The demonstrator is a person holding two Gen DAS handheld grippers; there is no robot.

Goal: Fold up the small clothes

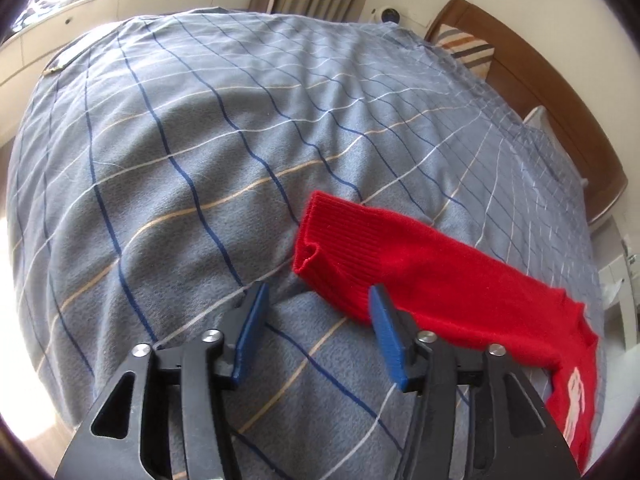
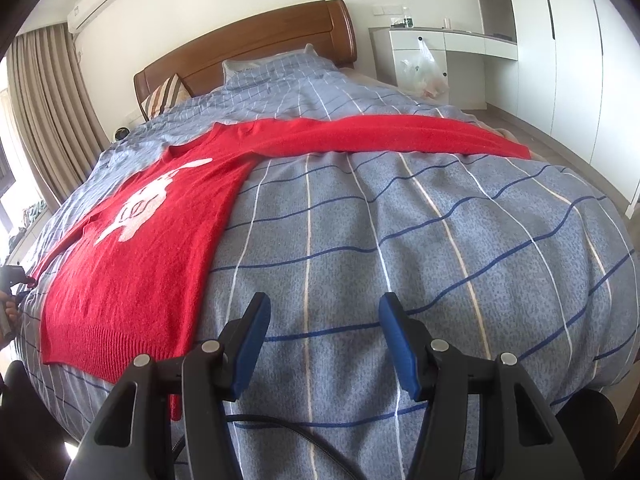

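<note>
While both grippers stood open and empty, the sweater (image 2: 136, 248) lay at ten o'clock from the right gripper (image 2: 320, 340), its sleeve (image 1: 400, 264) at two o'clock beside the left gripper (image 1: 316, 332).

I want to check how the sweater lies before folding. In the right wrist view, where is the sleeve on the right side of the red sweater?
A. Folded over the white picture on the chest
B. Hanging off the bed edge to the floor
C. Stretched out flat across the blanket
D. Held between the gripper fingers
C: the sleeve of the red sweater lies stretched out straight on the checked blanket; the right gripper stands open, clear of it.
</note>
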